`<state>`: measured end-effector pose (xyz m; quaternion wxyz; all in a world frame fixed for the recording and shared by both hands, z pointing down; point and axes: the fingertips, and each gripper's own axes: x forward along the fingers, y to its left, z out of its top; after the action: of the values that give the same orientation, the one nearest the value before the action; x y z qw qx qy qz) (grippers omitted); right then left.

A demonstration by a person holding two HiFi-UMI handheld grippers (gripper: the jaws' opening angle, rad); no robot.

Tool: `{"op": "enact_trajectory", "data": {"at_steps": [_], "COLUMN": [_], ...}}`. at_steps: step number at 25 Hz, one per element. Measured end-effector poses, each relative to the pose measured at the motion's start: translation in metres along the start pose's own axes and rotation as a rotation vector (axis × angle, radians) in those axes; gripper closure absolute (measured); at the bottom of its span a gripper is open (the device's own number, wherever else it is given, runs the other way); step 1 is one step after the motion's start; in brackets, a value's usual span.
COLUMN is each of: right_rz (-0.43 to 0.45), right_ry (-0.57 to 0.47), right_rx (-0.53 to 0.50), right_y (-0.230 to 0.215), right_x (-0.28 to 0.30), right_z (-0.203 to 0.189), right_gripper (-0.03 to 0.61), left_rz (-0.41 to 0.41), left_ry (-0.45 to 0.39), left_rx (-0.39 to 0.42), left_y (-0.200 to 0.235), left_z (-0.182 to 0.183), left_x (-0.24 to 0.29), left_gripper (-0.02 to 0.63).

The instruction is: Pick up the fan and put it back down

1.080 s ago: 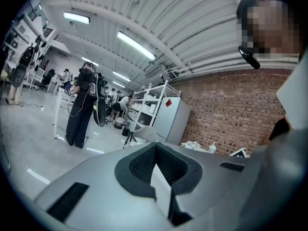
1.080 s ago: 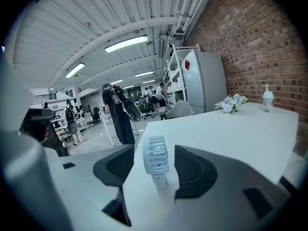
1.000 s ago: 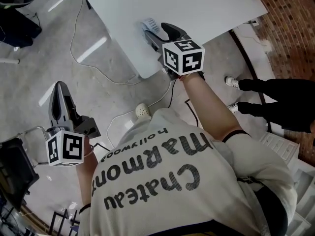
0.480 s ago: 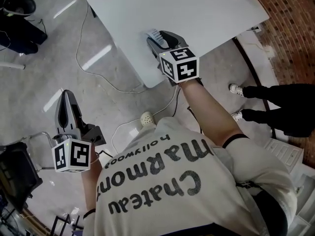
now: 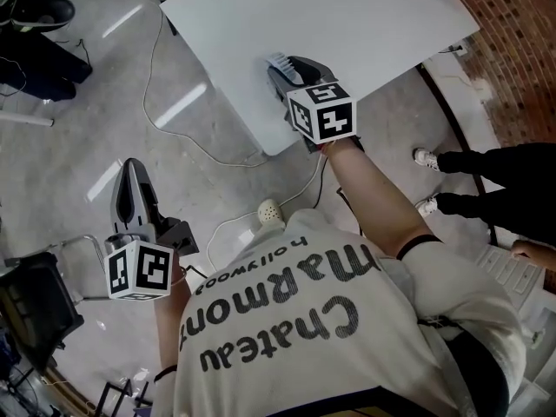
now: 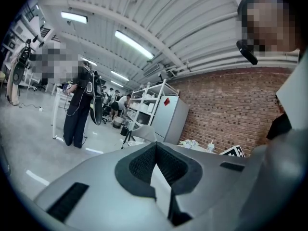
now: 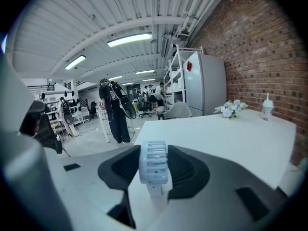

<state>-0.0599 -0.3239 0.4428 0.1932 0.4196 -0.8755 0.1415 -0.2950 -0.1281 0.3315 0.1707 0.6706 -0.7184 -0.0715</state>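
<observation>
- Location of the small white ribbed fan?
- Near edge of the white rectangular table. The right gripper jaws have just been closing and pinch its head.
- Left gripper?
- Jaws pressed together, empty.

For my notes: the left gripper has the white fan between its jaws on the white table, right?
Wrong side: the right gripper, its jaws having just closed further, has the white fan between its jaws on the white table, as the right gripper view shows.
</observation>
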Motion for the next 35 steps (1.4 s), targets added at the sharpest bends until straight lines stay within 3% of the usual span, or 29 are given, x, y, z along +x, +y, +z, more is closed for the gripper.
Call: {"op": "enact_trajectory", "data": {"at_steps": [11,24,35], "right_rz": [0.046,0.124,0.235], "right_ry": [-0.010,-0.075,-0.133], "right_rx": [0.076,0.121,0.046], "right_y": [-0.019,-0.027,-0.030], "right_x": [-0.055,-0.178,-0.273], "right_z": [-0.007,0.006,0.020], "right_gripper": [0.403,0.403,0.403], "left_rz": [-0.051,-0.092,-0.121], "left_ry": [0.010,-0.012,-0.050], "left_rx": [-0.002,0.005,0.022], "left_y": [-0.065,-0.159,-0.242], "left_z": [-0.018,-0.026,-0.030], "left_x": [-0.005,-0.047,-0.094], "left_gripper": [0.612,0.612,0.612]}}
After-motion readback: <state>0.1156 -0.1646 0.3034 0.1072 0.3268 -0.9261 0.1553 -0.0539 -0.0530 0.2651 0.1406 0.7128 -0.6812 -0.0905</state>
